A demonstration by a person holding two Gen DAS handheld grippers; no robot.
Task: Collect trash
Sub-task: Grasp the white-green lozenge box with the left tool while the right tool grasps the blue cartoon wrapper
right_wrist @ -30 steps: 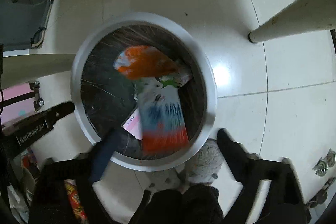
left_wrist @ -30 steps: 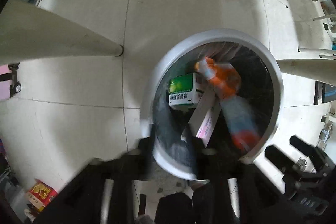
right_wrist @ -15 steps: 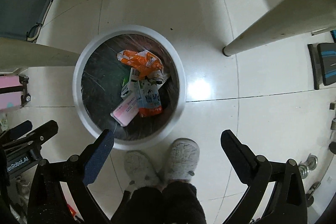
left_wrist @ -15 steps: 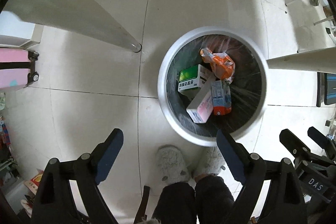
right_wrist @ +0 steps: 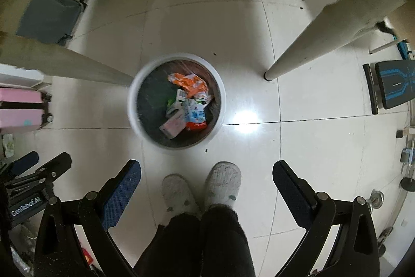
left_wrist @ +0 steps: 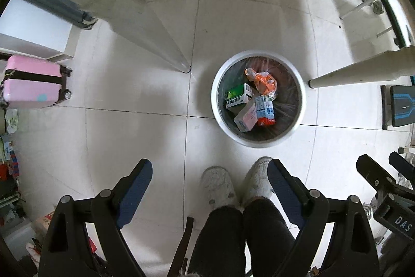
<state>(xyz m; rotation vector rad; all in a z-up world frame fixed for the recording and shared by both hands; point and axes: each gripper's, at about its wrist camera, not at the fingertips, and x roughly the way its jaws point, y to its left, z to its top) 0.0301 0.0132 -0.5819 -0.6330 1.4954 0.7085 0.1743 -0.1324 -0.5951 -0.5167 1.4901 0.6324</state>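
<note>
A round white trash bin (left_wrist: 214, 100) (right_wrist: 132, 105) stands on the tiled floor below both grippers. Inside lie an orange wrapper (left_wrist: 262, 79) (right_wrist: 189, 82), a green and white box (left_wrist: 237, 96), a pink and white box (left_wrist: 246, 118) (right_wrist: 172, 126) and a blue, white and red carton (left_wrist: 265, 110) (right_wrist: 195, 116). My left gripper (left_wrist: 209, 174) is open and empty, held high above the floor to the near left of the bin. My right gripper (right_wrist: 206, 174) is open and empty, high above the bin's near side. The right gripper also shows in the left wrist view (left_wrist: 384, 173).
Two pale table legs (left_wrist: 155, 38) (left_wrist: 358, 72) flank the bin. A pink suitcase (left_wrist: 31, 85) stands at the left, a black and blue bench (left_wrist: 402, 105) at the right. The person's grey slippers (left_wrist: 220, 186) (right_wrist: 223, 181) stand near the bin. Clutter lines the far wall.
Both grippers have risen well away from the bin, which now looks much smaller. The blue, white and red carton that was falling now lies still in the bin.
</note>
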